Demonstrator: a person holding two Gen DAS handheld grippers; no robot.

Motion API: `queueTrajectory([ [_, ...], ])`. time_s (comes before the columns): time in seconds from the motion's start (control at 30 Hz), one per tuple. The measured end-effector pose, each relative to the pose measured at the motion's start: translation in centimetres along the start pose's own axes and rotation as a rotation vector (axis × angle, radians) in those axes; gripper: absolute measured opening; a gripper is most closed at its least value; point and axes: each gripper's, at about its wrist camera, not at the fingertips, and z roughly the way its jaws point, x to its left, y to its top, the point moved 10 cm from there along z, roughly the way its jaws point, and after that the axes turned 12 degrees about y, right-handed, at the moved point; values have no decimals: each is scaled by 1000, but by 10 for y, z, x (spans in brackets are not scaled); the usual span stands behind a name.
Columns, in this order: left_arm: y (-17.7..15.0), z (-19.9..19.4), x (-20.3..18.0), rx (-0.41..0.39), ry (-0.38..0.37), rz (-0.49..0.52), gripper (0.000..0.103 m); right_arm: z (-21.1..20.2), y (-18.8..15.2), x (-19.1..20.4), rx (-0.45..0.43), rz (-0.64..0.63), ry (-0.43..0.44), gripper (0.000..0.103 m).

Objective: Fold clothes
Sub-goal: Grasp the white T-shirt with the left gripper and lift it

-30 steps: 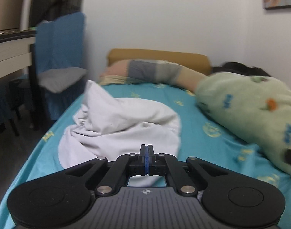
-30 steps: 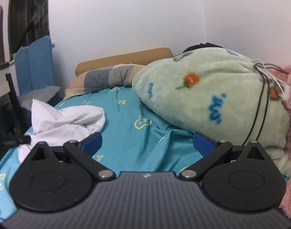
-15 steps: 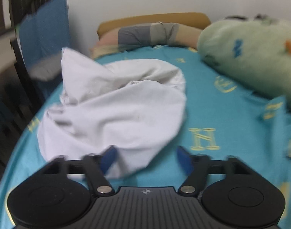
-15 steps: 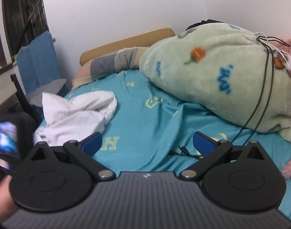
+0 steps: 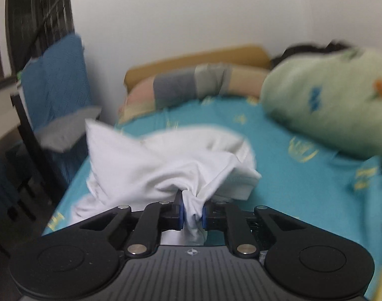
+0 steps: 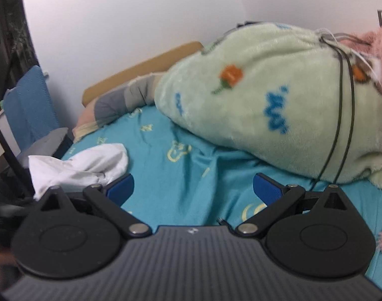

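White garment pinched at its near edge by your left gripper, crumpled on the bed.

Your left fingers are closed tight on a bunched fold, near the bed's left edge. Your right gripper hovers with fingers spread wide, holding nothing, over bare teal sheet. The green blanket bounds the right side; a blue-draped chair stands just beside the left.

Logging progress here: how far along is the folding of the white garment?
Barely begun. The left gripper is shut on a bunched edge of the white garment, which lies crumpled on the teal sheet. The right gripper is open, empty. No fold is visible.
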Motion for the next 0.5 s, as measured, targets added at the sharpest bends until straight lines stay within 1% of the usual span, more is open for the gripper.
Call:
queueTrajectory([
  [0.07,11,-38,17,-18,-39,-64,12,-5,3,7,-24,-26,21,103],
  [0.17,22,-105,41,-78,-96,-161,11,-17,5,21,-63,-100,38,103],
  [0.33,30,-218,73,-203,-245,-289,11,-47,4,60,-122,-260,103,103],
  [0.43,22,-264,92,-250,-334,-363,11,-70,-2,86,-117,-287,177,103],
  [0.5,9,-277,104,-259,-377,-404,12,-82,-12,106,-71,-259,288,103],
])
